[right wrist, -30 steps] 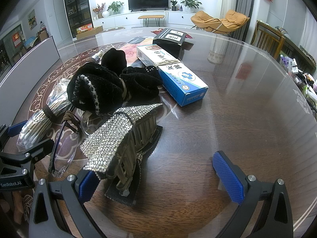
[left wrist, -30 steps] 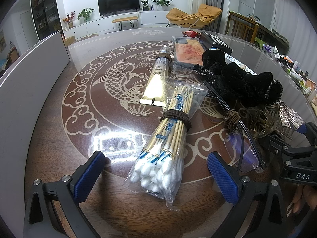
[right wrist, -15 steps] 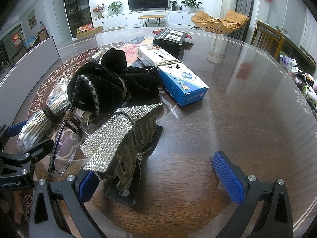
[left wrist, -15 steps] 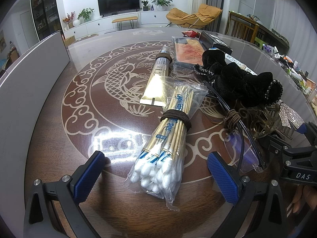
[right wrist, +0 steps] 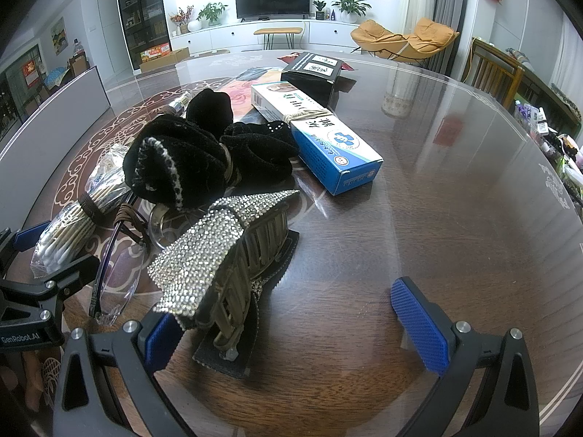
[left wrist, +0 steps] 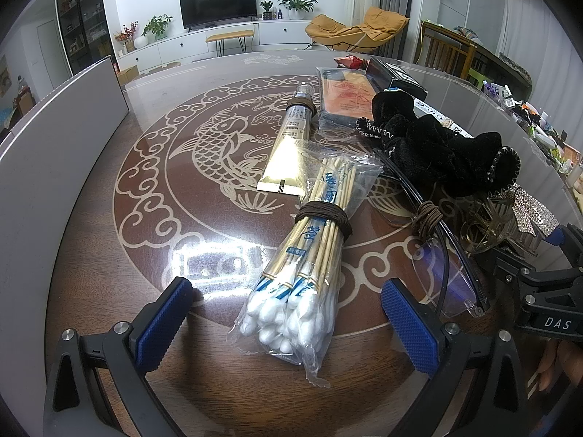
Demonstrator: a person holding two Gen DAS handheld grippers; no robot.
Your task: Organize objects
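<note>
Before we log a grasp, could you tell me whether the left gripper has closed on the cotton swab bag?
No, the left gripper is open, its blue pads apart on either side of the cotton swab bag without touching it.

swabs [left wrist: 306, 255] left of glasses [left wrist: 442, 266] — scrunchie [left wrist: 437, 149] behind, tube [left wrist: 289, 145] beyond.

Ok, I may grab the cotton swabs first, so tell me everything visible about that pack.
The pack of cotton swabs is a clear plastic bag of wooden-stick swabs, white tips toward the camera, blue print on it. A brown cord is wound around its middle. It lies flat on the table, its far end overlapping the gold tube, its near end between the open left gripper fingers, untouched.
</note>
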